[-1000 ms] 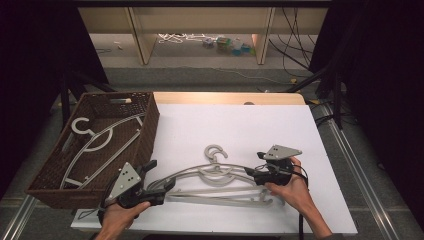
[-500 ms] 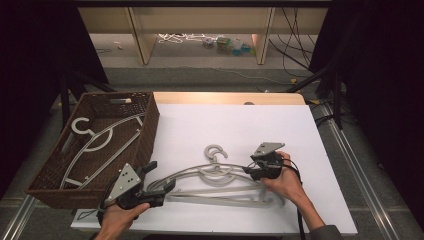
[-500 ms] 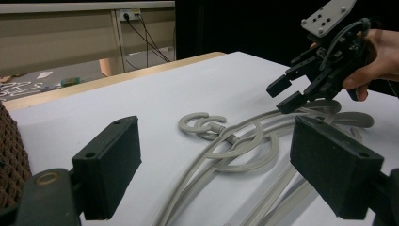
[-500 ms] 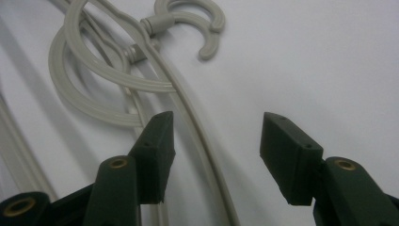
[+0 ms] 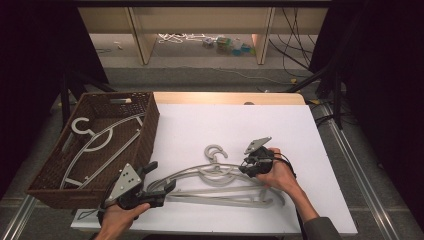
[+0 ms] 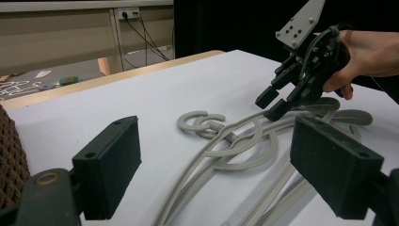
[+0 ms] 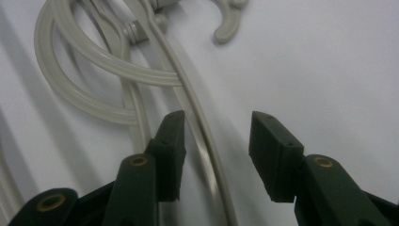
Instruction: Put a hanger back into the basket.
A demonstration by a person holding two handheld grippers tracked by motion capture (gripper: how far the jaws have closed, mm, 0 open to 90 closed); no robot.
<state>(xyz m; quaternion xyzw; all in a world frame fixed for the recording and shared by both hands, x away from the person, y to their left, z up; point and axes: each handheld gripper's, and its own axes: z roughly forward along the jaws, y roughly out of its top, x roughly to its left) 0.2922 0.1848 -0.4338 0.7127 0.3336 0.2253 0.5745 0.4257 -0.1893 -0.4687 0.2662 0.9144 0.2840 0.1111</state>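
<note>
Two grey hangers (image 5: pixel 220 182) lie tangled on the white table (image 5: pixel 310 130), their hooks near the middle and their arms running down toward the near edge, with a brown basket (image 5: pixel 150 120) holding more hangers at about 9 o'clock from them. The left gripper (image 5: pixel 167 189) sits low at 8 o'clock of the pile, jaws wide apart and clamping nothing, with the end of a hanger arm lying between them; it looks set to pin or lift that end so the two can be pulled apart. The right gripper (image 5: pixel 246 169) comes in at 3 o'clock, just past the hooks, tilted down so one thin arm (image 7: pixel 207 141) runs between its jaws, which stand part open with the pads not yet on the plastic. Compared with a second ago, the right hand has slid in toward the hooks and dropped a little, and its jaws have just been closing around that arm; the left hand and the hangers lie as before
</note>
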